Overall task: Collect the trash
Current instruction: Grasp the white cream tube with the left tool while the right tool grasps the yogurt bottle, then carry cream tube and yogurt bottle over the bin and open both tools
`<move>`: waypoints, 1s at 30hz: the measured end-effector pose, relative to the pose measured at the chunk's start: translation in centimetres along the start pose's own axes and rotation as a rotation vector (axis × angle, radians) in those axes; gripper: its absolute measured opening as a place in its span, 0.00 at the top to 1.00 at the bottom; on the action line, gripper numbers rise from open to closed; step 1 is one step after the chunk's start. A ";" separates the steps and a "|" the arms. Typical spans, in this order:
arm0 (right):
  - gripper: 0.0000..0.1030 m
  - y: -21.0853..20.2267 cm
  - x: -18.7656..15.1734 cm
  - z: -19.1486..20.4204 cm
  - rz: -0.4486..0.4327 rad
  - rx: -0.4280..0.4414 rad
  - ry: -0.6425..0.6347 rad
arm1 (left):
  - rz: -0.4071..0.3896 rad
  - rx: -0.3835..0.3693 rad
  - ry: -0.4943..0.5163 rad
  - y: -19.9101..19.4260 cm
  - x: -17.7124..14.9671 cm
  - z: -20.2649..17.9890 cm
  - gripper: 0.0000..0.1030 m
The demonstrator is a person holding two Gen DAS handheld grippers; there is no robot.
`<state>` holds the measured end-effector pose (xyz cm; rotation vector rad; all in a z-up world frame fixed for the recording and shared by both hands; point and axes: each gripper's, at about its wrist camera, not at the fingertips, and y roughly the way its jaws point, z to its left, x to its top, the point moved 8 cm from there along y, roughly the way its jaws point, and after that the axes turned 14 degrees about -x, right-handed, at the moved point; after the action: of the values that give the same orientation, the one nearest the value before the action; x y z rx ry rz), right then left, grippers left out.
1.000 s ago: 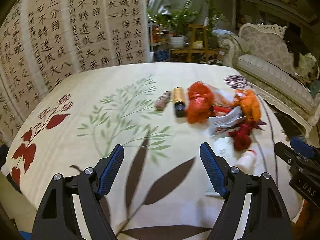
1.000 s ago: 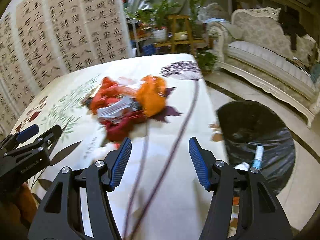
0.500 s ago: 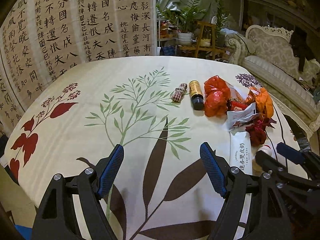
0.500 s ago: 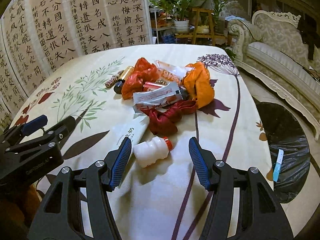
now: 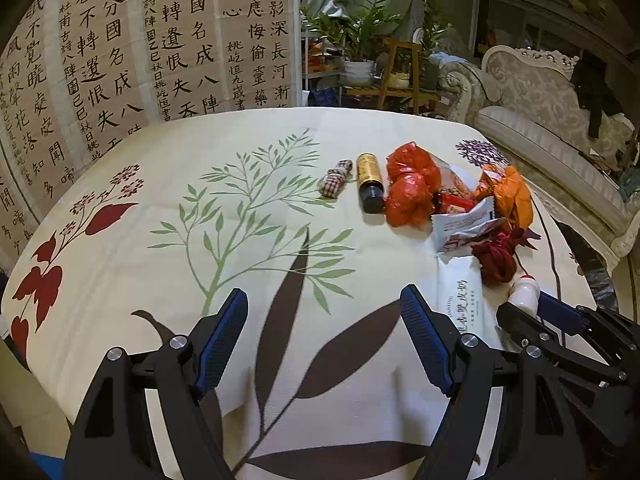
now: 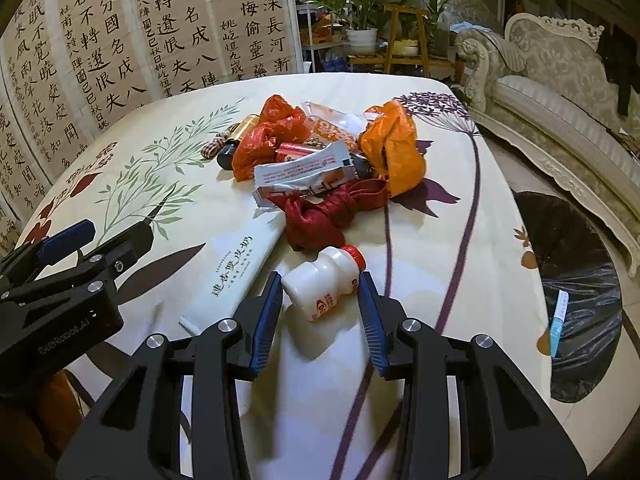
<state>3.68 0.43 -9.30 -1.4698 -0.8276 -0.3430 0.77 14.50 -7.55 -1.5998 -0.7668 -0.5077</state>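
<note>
A small white bottle (image 6: 324,280) with a red cap lies on the flowered tablecloth (image 6: 420,240). My right gripper (image 6: 319,280) is around it, jaws closing, both pads touching its sides. Beyond lie a white packet (image 6: 236,272), a dark red cloth (image 6: 320,216), a silver wrapper (image 6: 304,172), an orange bag (image 6: 396,148) and a red bag (image 6: 272,136). A brown bottle (image 5: 368,184) and a checked bundle (image 5: 336,178) lie further left. My left gripper (image 5: 324,296) hangs open over bare cloth, left of the white packet (image 5: 460,296).
A black trash bag (image 6: 580,300) stands open on the floor right of the table, with a blue-and-white tube (image 6: 558,316) in it. A calligraphy screen (image 5: 120,60) stands behind the table, a pale sofa (image 6: 560,92) to the right, and potted plants (image 5: 360,40) at the back.
My right gripper swung from facing the trash bag to the pile, came down over the white bottle and narrowed its jaws onto it. The left gripper stayed open and barely moved.
</note>
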 end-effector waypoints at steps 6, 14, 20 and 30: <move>0.63 -0.5 -0.2 -1.8 -0.012 -0.025 0.025 | 0.009 -0.043 0.024 0.2 -0.1 -2.3 0.26; 0.63 -0.9 -0.4 -5.3 -0.025 -0.069 0.075 | 0.039 -0.102 0.062 1.4 -0.3 -5.6 0.26; 0.63 -0.8 -0.7 -6.9 -0.023 -0.078 0.107 | 0.097 -0.118 0.088 2.8 -1.3 -7.1 0.36; 0.63 -0.8 -0.8 -7.6 -0.026 -0.068 0.122 | 0.108 -0.101 0.129 3.3 -2.1 -7.7 0.68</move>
<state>4.68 -7.14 -8.49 -1.4871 -0.7438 -0.4792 2.48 6.37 -9.96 -1.6747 -0.5619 -0.5731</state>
